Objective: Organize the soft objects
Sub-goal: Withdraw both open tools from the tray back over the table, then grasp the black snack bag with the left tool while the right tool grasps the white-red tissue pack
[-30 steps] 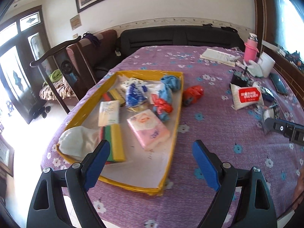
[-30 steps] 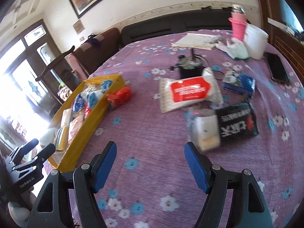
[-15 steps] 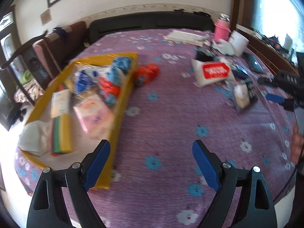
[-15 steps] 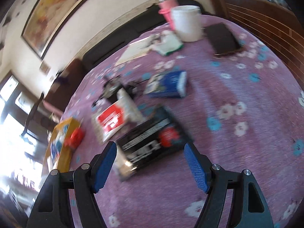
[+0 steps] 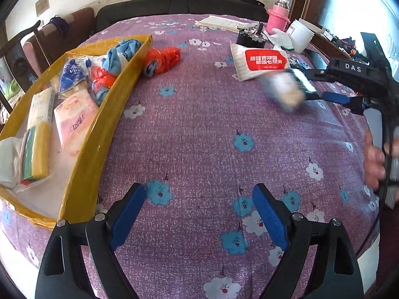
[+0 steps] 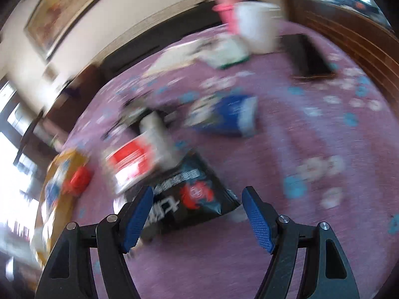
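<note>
Sorting step in hand, judged from the layout: yellow tray (image 5: pixel 109 134) at far left already loaded with tissue packs and cloths; orange bundle (image 5: pixel 163 58) just outside its far rim. Left tongs (image 5: pixel 197 214) spread wide, empty, hovering over bare purple worktop (image 5: pixel 199 124). Further right, red-and-white packet (image 5: pixel 264 61) lying flat. Right tongs (image 6: pixel 197 214) also spread wide, gripping nothing, black snack bag (image 6: pixel 192 196) lying between the pads; contact impossible to tell through blur. Next move, probably: lowering around the bag, closing gently on the crinkly film, then carrying to the tray.
</note>
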Action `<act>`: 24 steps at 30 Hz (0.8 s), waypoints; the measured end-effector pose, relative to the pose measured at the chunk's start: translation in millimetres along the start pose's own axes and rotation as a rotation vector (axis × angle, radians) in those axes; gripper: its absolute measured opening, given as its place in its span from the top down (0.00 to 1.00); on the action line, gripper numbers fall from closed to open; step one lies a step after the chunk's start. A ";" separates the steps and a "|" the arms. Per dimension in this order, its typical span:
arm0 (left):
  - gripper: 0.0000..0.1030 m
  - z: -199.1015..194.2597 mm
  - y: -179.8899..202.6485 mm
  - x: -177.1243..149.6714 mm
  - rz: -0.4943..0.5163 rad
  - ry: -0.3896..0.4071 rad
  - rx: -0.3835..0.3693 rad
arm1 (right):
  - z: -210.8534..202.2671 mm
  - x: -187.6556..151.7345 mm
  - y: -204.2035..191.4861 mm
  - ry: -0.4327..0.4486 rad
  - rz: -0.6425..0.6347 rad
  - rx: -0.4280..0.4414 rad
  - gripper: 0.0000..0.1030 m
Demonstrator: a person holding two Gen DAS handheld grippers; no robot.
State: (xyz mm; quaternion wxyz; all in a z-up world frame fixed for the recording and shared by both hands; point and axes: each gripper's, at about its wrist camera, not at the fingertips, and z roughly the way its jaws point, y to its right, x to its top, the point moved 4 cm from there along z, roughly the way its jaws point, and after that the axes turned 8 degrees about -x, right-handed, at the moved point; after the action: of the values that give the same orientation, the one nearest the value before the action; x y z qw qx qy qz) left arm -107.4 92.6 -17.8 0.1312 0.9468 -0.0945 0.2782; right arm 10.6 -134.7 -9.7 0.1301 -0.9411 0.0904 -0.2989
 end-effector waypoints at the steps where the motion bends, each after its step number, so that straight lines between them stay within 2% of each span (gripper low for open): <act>1: 0.15 -0.2 0.5 0.4 -0.001 0.001 -0.007 | 0.3 -7.7 -18.9 -0.032 -0.054 0.079 0.24; 3: 0.15 -0.5 2.0 0.5 -0.001 0.003 -0.020 | -1.5 -19.3 -46.2 -0.089 -0.138 0.215 0.24; 4: 0.15 -0.7 3.1 0.8 0.000 0.004 -0.029 | -7.4 -27.0 -61.9 -0.124 -0.192 0.323 0.24; 6: 0.15 -2.8 5.2 0.6 0.002 0.007 -0.062 | -19.4 -32.4 -72.8 -0.129 -0.249 0.407 0.24; 8: 0.15 -5.1 6.7 1.7 0.004 0.013 -0.081 | -31.0 -30.1 -68.6 -0.090 -0.266 0.380 0.24; 13: 0.15 -2.0 9.4 2.0 -0.010 0.006 -0.128 | -30.7 -7.6 -22.8 0.022 -0.167 0.073 0.24; 15: 0.14 -1.3 11.5 1.6 0.001 0.011 -0.122 | -25.5 -2.5 -10.4 0.029 -0.128 0.013 0.24; 18: 0.12 0.0 12.5 1.5 0.007 0.011 -0.117 | -19.5 1.3 -6.9 0.014 -0.108 0.015 0.24; 24: 0.02 6.2 22.6 -2.5 0.064 0.014 -0.073 | -5.6 -0.6 -45.7 -0.004 -0.139 0.073 0.24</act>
State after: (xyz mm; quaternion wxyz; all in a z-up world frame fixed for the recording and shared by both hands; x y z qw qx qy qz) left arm -112.1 69.6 -19.8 0.1574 0.9359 -0.1341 0.2853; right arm 11.0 -92.2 8.0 0.1433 -0.9404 0.0135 -0.3082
